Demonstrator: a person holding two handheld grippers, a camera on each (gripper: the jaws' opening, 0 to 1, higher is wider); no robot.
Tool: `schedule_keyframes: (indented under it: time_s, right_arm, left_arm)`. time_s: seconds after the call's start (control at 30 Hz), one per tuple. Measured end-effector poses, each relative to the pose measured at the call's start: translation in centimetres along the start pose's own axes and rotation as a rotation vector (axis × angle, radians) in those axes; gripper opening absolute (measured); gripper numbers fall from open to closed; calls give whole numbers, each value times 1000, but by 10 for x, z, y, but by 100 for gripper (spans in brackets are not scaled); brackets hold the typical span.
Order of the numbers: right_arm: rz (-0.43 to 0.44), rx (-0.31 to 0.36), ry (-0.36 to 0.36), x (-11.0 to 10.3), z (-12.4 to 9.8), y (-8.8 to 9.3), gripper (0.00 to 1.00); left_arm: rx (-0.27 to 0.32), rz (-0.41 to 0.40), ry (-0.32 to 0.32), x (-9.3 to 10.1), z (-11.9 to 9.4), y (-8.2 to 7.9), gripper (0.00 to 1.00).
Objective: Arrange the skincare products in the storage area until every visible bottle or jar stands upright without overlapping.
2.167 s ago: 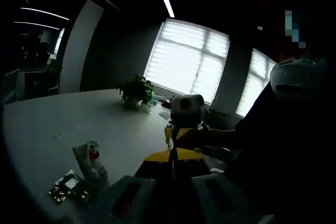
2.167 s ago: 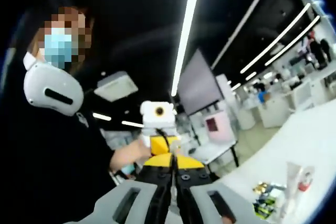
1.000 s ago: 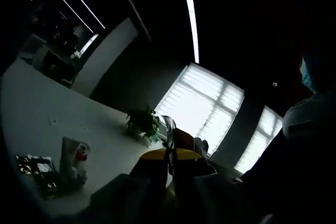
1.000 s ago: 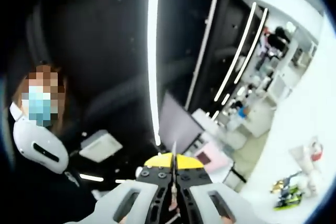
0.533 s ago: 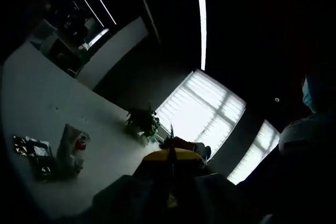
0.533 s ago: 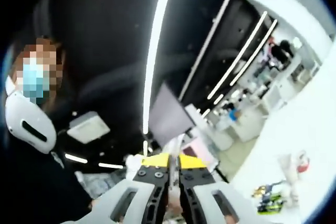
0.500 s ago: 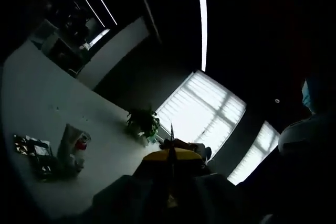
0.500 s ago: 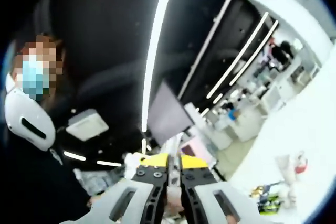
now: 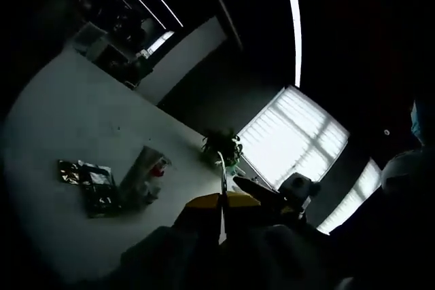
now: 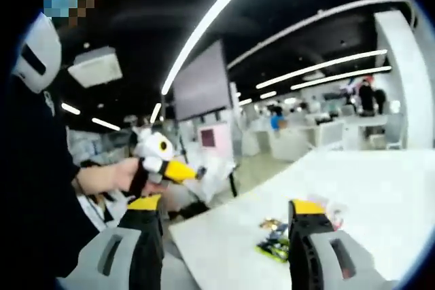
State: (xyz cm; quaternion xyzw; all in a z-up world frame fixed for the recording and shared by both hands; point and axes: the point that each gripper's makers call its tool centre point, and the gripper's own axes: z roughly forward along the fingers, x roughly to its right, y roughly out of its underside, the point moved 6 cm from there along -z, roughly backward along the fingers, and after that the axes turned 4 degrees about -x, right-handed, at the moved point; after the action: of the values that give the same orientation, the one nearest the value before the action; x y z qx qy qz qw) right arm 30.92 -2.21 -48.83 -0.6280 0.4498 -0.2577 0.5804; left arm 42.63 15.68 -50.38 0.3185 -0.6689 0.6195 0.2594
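Open-plan office, dim on my left gripper view, bright on the right one; white table [image 9: 75,120] carries the products. Left gripper [image 9: 221,203]: jaws pressed together, nothing between them, held well above the table. Right gripper [image 10: 221,225]: jaws spread wide, empty, also clear of the table; the left gripper [image 10: 178,170] shows centre-left of that view in the person's hand [image 10: 109,176]. Products sit in one small cluster at centre-left of the left view: a clear pouch [image 9: 144,176] with a red-capped item [image 9: 158,169] inside, touching a pile of dark and foil sachets [image 9: 88,183]; same cluster [image 10: 282,236] low centre in the right view. Count: one pouch, one red cap, sachets roughly three or four, too small to be sure; no bottle or jar I can tell apart. My guess on handling: pouch is soft, light, slippery film, so pinch an edge; anything rigid inside, grip across the body below the cap. One potted plant [image 9: 223,147] beyond.
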Motion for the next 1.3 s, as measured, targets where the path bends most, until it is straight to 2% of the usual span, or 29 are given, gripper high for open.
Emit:
schedule_keyframes:
  time_s: [0.23, 0.27, 0.33, 0.4, 0.53, 0.6, 0.7, 0.83, 0.9, 1.0, 1.07, 1.1, 1.3]
  right_arm:
    - [13, -61, 40, 10, 0, 15, 90]
    - [11, -70, 44, 12, 0, 17, 91]
    - [-12, -93, 49, 13, -1, 22, 94]
    - [-21, -105, 54, 15, -1, 27, 97]
    - [-3, -127, 68, 19, -1, 35, 99]
    - [-1, -134, 69, 19, -2, 38, 99]
    - [-36, -171, 116, 26, -6, 44, 99]
    - [-16, -161, 135, 31, -12, 47, 99]
    - [-5, -157, 147, 35, -14, 48, 99]
    - [7, -174, 173, 41, -18, 52, 99]
    - [21, -177, 175, 43, -19, 53, 99]
    - [22, -177, 179, 44, -20, 54, 99]
    - [36, -189, 197, 52, -16, 61, 99]
  left_arm:
    - [-45, -24, -70, -23, -7, 9, 0]
    - [-61, -21, -93, -27, -7, 11, 0]
    - [-117, 36, -172, -37, -9, 18, 0]
    - [-155, 39, -210, -45, -9, 24, 0]
    - [-133, -27, -198, -55, -9, 28, 0]
    - [-130, -41, -215, -60, -11, 29, 0]
    - [-138, -63, -239, -68, -11, 32, 0]
    - [-169, -30, -262, -81, -8, 34, 0]
    - [-182, -38, -285, -90, -6, 34, 0]
    - [-189, -35, -280, -100, -3, 30, 0]
    - [-162, -104, -238, -102, 1, 27, 0]
    - [-152, -109, -236, -106, 2, 26, 0]
    - [-168, -151, -278, -135, 5, 25, 0]
